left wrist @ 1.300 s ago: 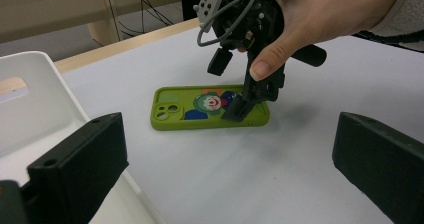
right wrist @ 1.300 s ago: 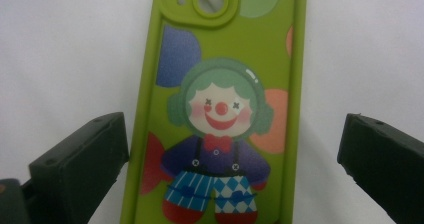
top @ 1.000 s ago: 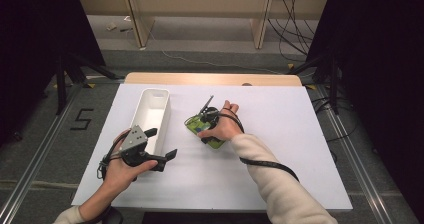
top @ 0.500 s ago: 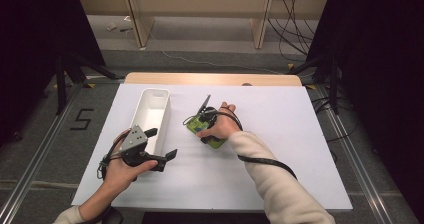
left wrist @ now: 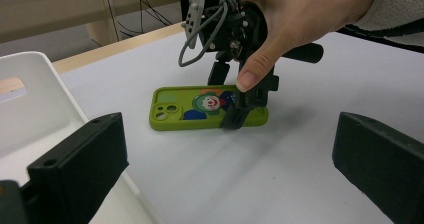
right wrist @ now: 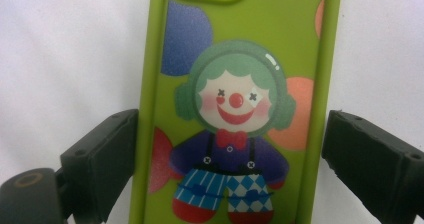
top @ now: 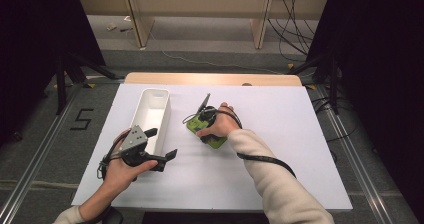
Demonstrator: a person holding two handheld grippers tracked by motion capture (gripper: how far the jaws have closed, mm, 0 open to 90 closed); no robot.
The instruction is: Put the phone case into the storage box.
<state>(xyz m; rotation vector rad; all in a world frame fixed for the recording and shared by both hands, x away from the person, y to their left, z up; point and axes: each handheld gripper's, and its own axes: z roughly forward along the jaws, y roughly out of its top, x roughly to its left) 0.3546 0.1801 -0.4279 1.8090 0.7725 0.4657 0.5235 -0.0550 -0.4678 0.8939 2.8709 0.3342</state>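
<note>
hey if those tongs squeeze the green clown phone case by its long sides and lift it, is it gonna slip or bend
The green rubbery-looking phone case with a clown print lies flat on the white table, so it should not roll or tip. Its matte rim probably grips well. If empty, it may flex when squeezed; the pictures cannot show that. The right tongs straddle its long sides, not yet touching.

Lime-green phone case point(right wrist: 235, 109) printed with a green-haired clown.
</note>
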